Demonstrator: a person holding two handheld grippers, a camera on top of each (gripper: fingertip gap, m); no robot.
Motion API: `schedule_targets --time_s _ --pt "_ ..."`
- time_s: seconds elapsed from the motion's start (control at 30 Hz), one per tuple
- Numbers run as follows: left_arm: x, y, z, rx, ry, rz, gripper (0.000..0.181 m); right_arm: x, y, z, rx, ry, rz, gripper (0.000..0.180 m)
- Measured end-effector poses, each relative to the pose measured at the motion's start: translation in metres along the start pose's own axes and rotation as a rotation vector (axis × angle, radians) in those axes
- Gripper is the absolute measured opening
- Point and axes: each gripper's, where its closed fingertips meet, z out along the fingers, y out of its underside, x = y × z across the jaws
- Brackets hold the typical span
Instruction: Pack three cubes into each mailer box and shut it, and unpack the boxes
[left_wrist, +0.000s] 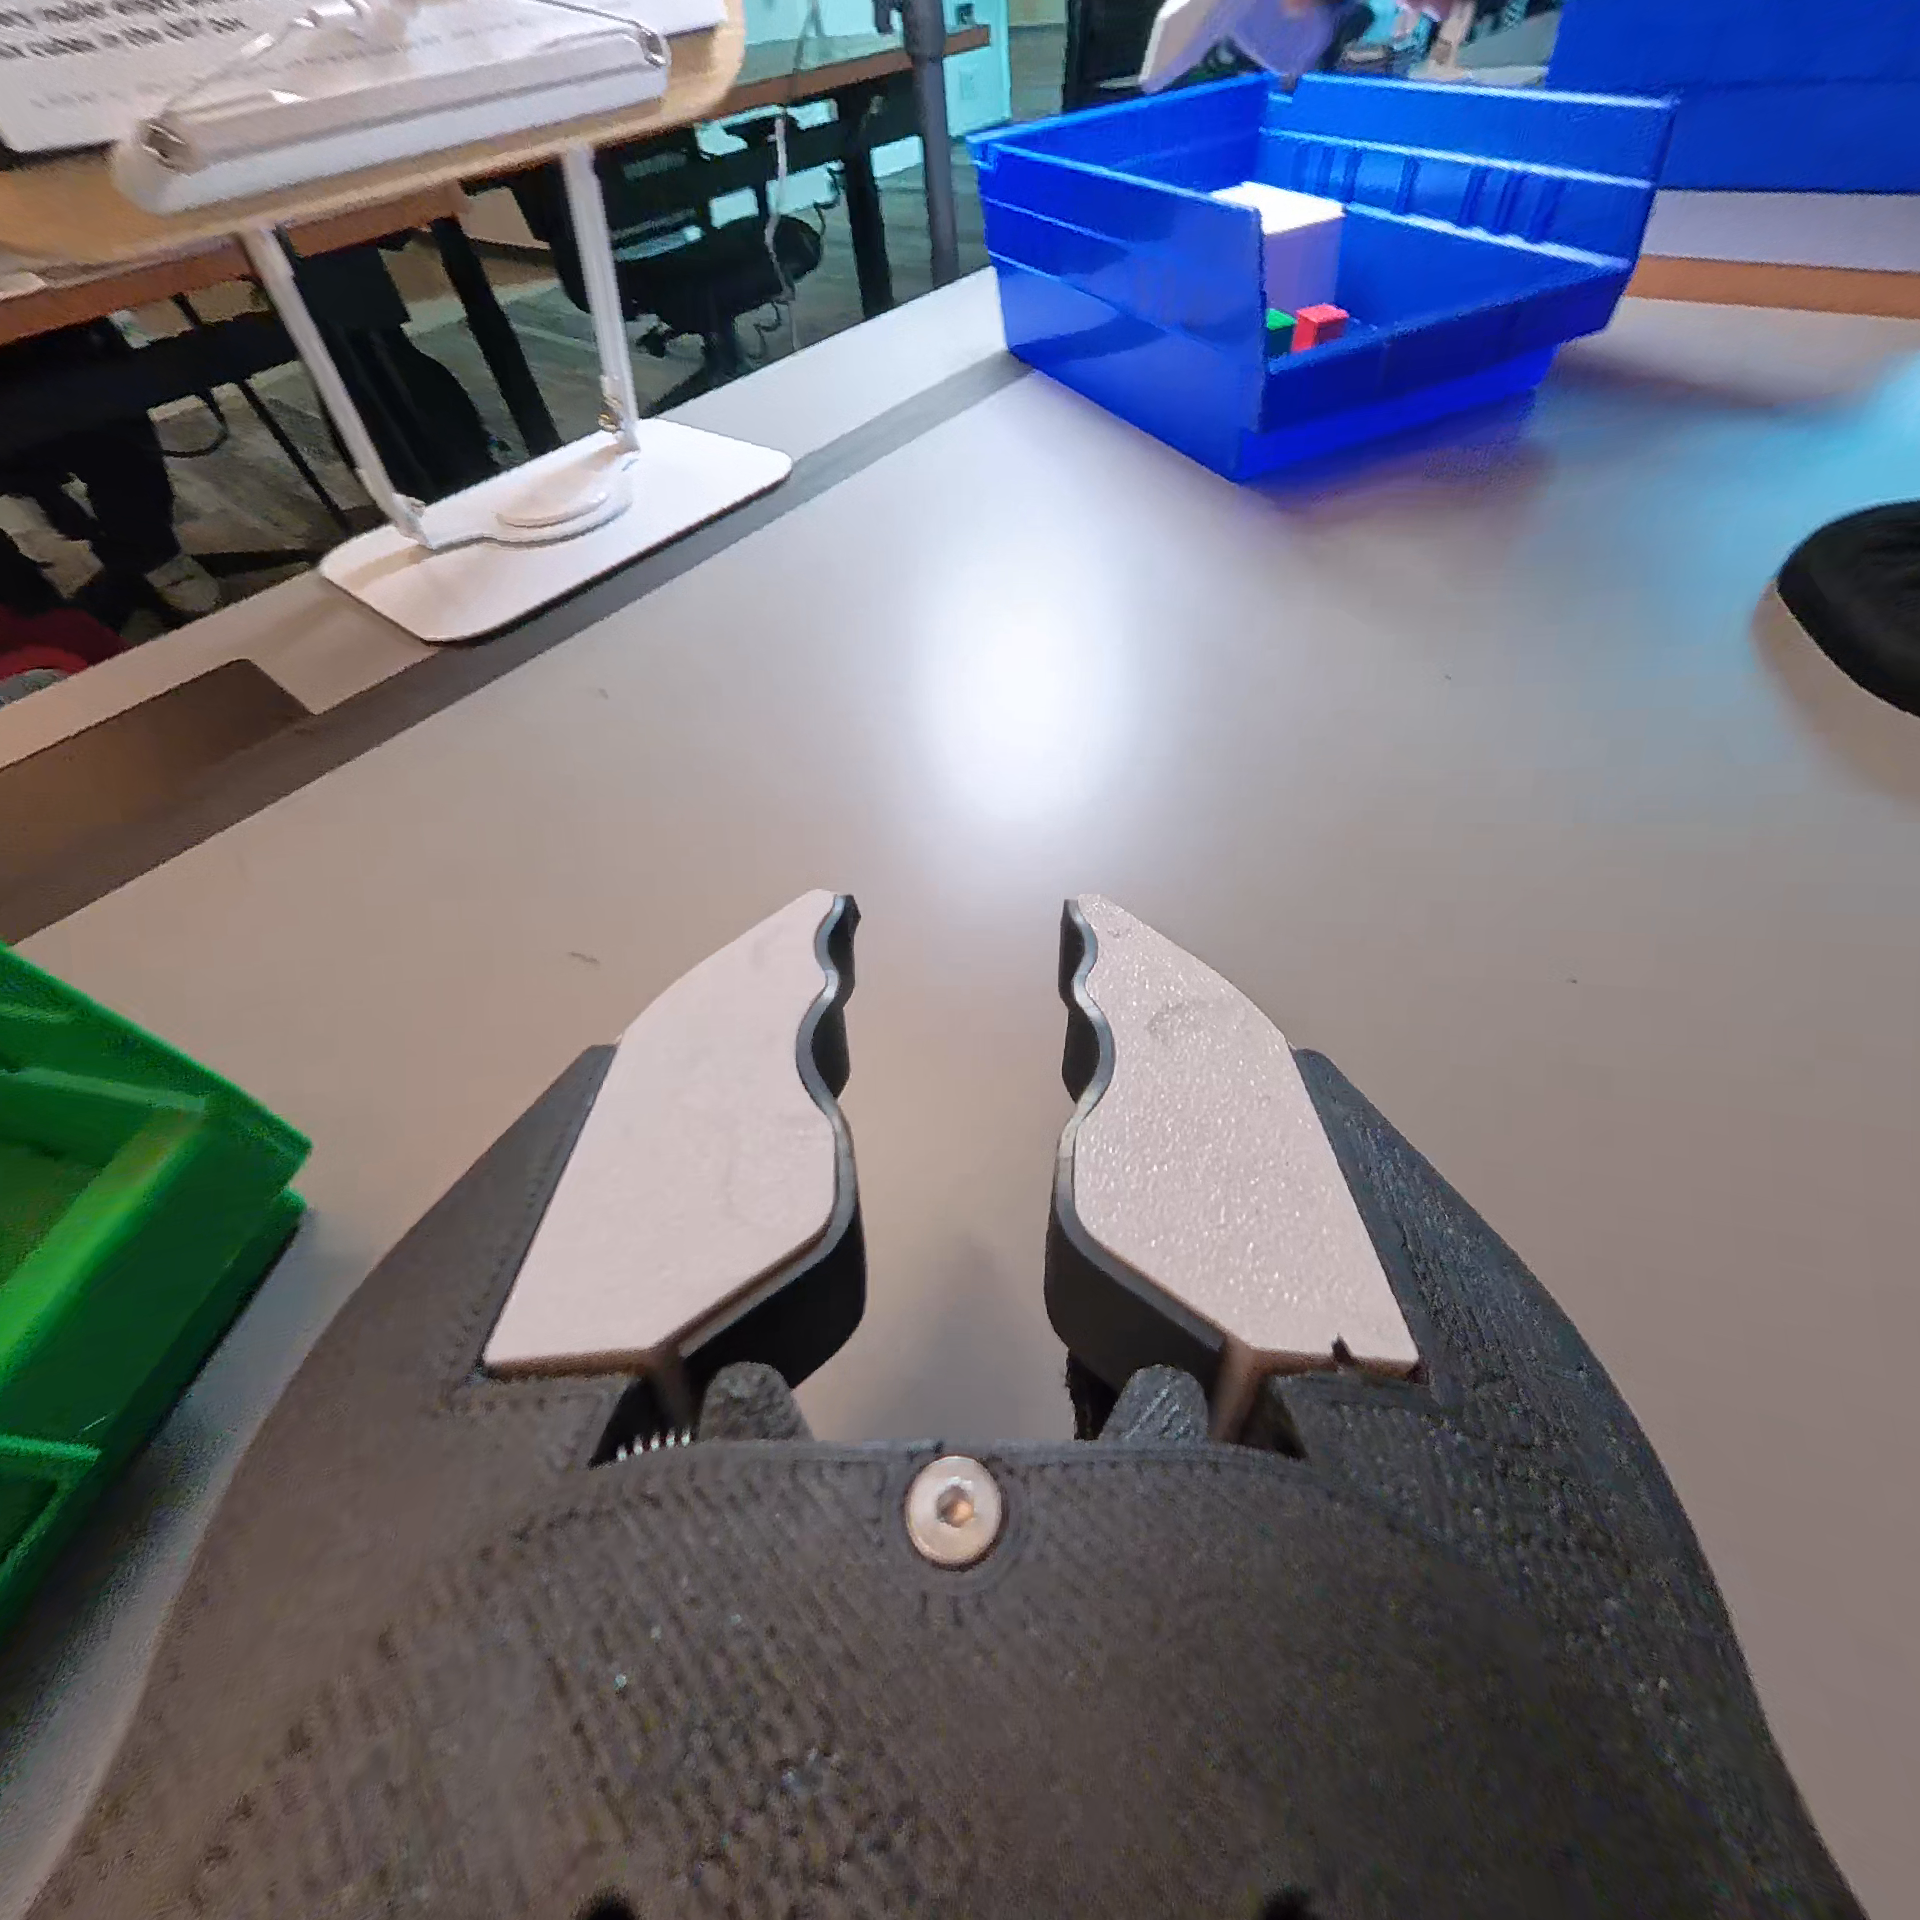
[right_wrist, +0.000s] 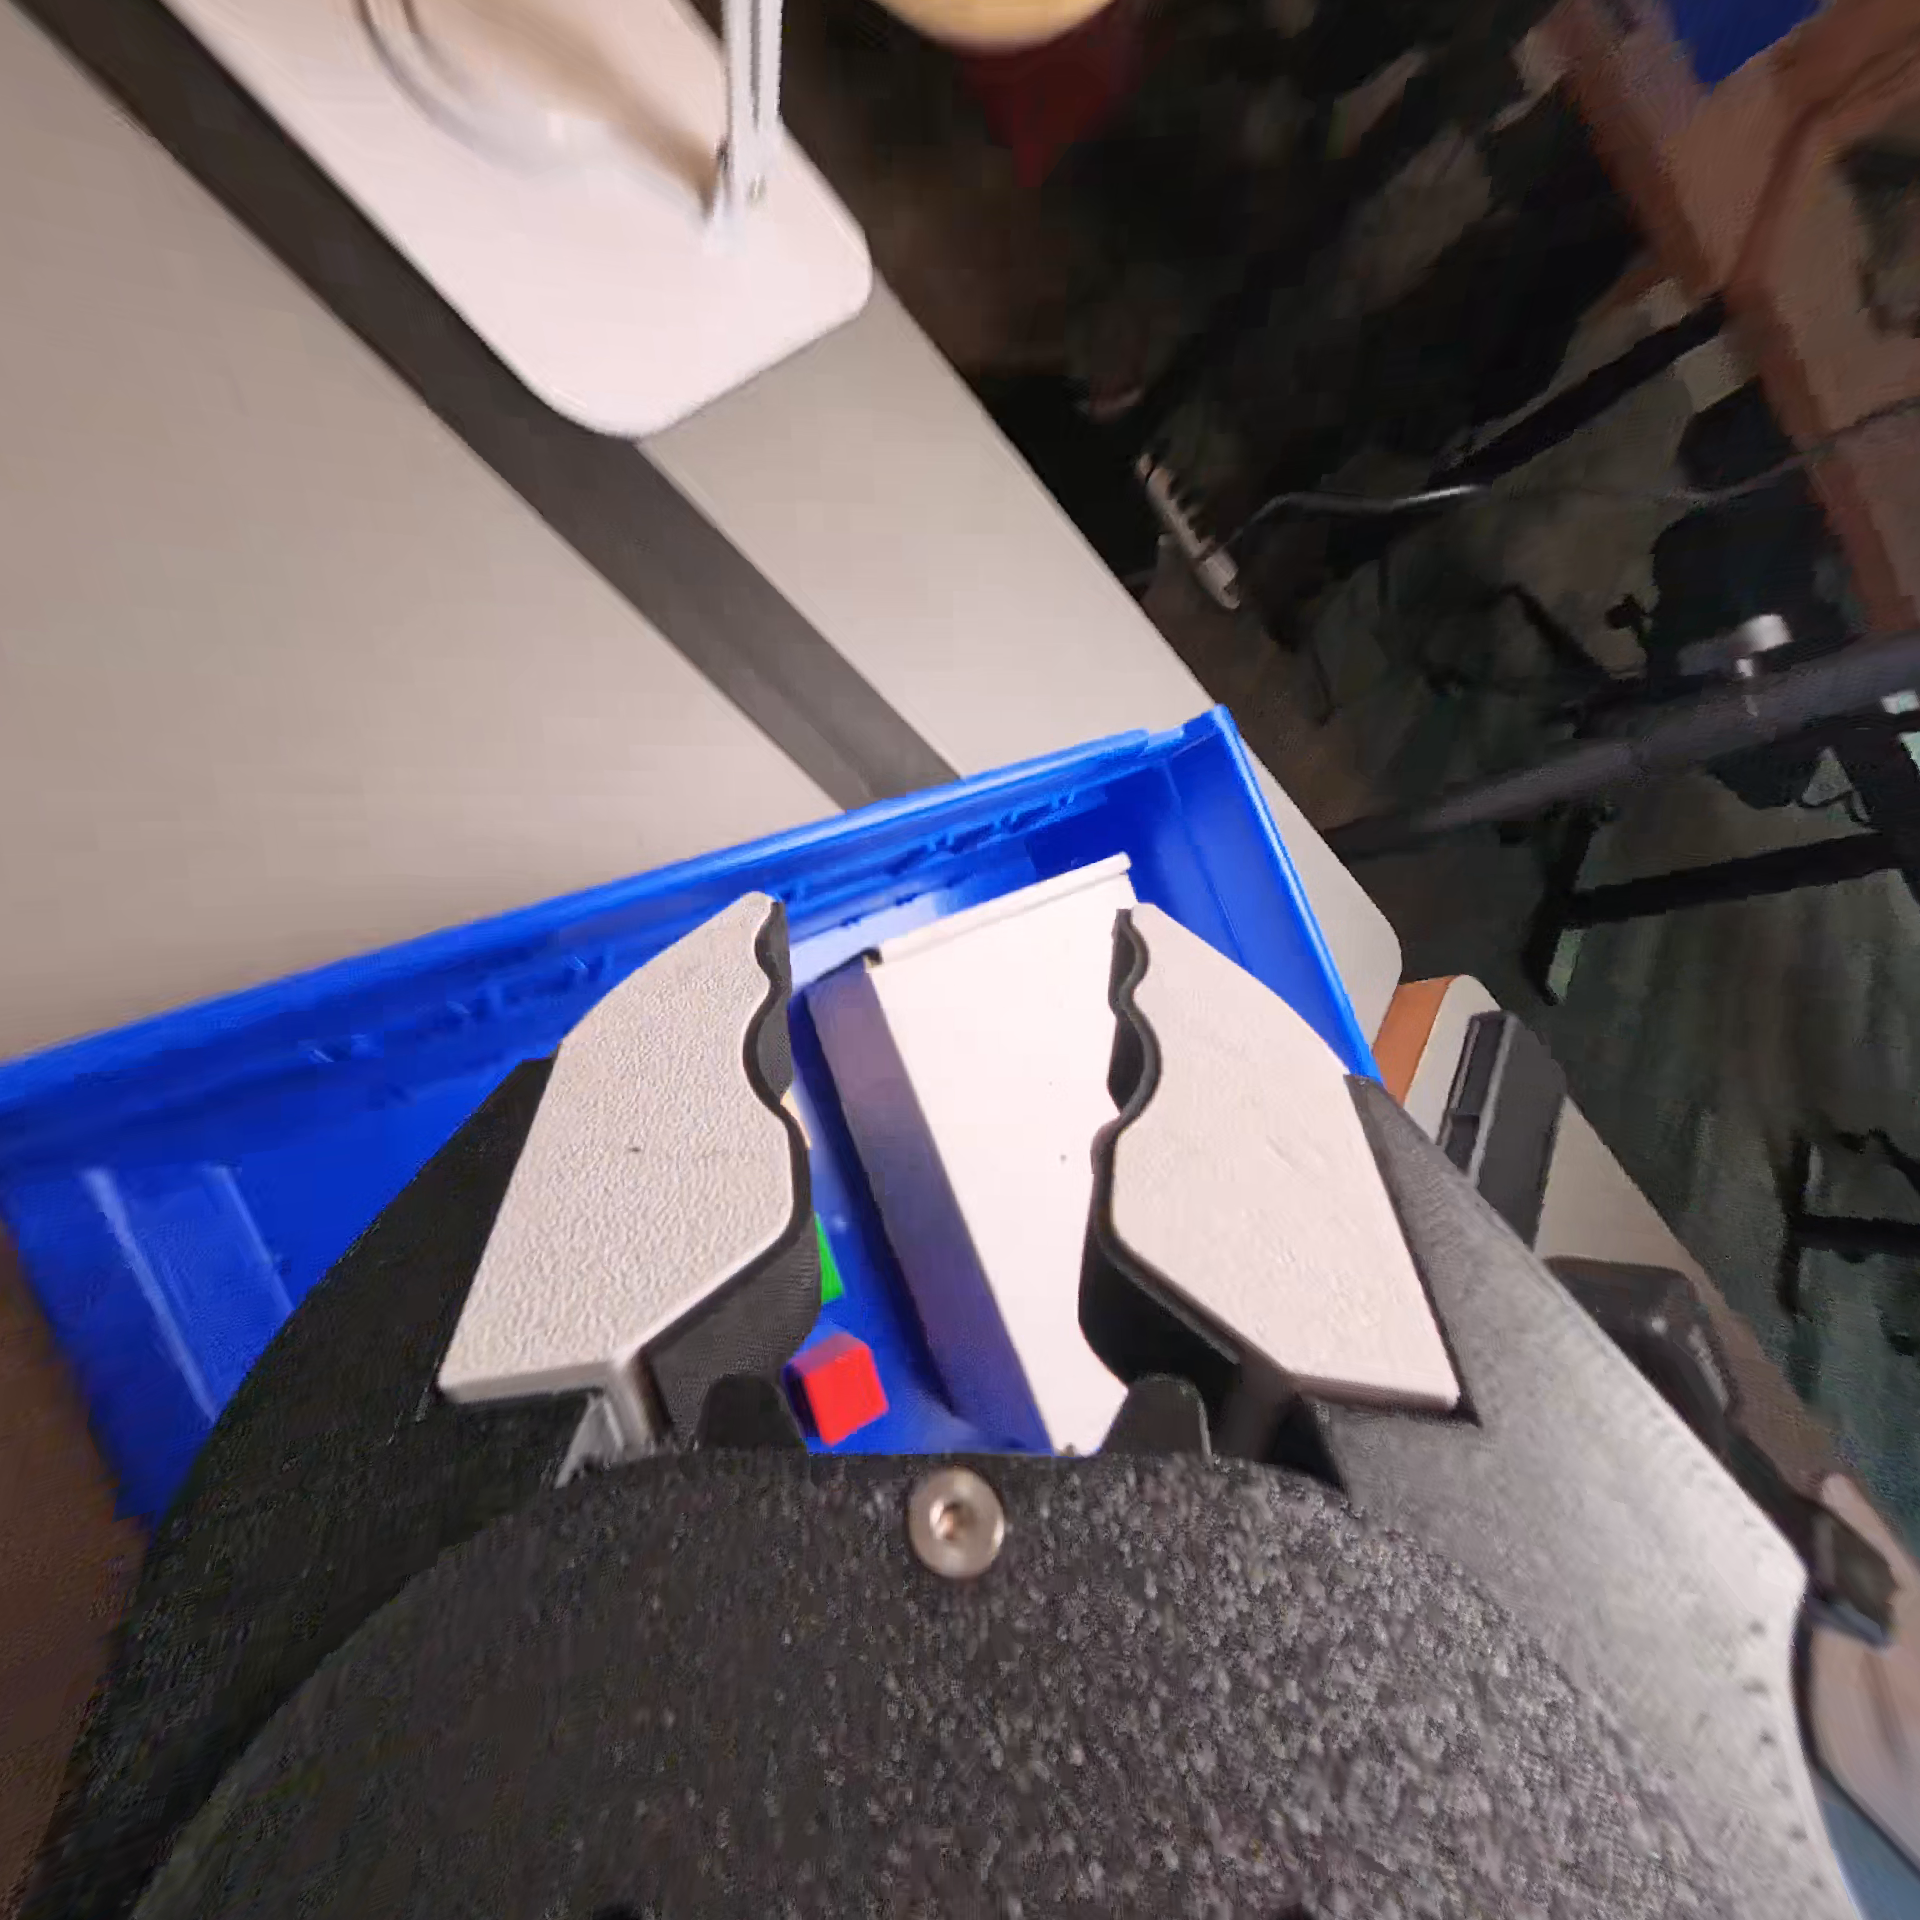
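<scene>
While the left tongs (left_wrist: 958, 925) hover apart and empty over bare tabletop (left_wrist: 1195, 727), the right tongs (right_wrist: 948, 935) gape above the blue bin (right_wrist: 312, 1070); a white mailer box (right_wrist: 997, 1091) lies between them; a red cube (right_wrist: 840, 1388) sits beside it.

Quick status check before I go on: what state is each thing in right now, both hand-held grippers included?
Left hand-held gripper: open, empty, over bare table.
Right hand-held gripper: open, empty, above the blue bin.
Blue bin: on the table, holds box and cubes.
White mailer box: shut, inside the bin.
Red cube: loose on bin floor.
Green cube: loose beside the red cube.
</scene>
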Motion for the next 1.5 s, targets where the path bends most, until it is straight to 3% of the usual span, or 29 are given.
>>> schedule_targets --time_s 0.1,0.23,0.43,0.7,1.03,1.27,1.5 --pt "-0.011 -0.005 -0.004 0.028 -0.051 -0.022 0.037 -0.024 -0.016 -0.037 0.200 0.052 0.192 0.065" --pt "-0.034 -0.012 -0.015 0.060 -0.153 -0.032 0.041 -0.077 -0.017 -0.081 0.463 0.058 0.414 0.059" --pt "-0.091 -0.027 -0.050 -0.015 -0.264 -0.016 0.046 -0.162 0.008 -0.108 0.542 -0.047 0.560 0.066" --pt "-0.237 -0.037 -0.076 -0.240 -0.457 -0.008 0.059 -0.180 0.009 -0.125 0.603 -0.008 0.484 0.073" --pt "-0.353 0.039 -0.067 -0.799 -0.274 0.077 0.084 -0.210 0.000 -0.125 0.656 -0.060 0.286 0.071" --pt "-0.378 0.080 -0.063 -1.038 -0.161 0.027 0.104 -0.232 0.001 -0.119 0.651 -0.152 0.205 0.075" --pt "-0.387 0.094 -0.059 -1.130 -0.072 -0.069 0.116 -0.240 0.003 -0.107 0.622 -0.173 0.172 0.071"
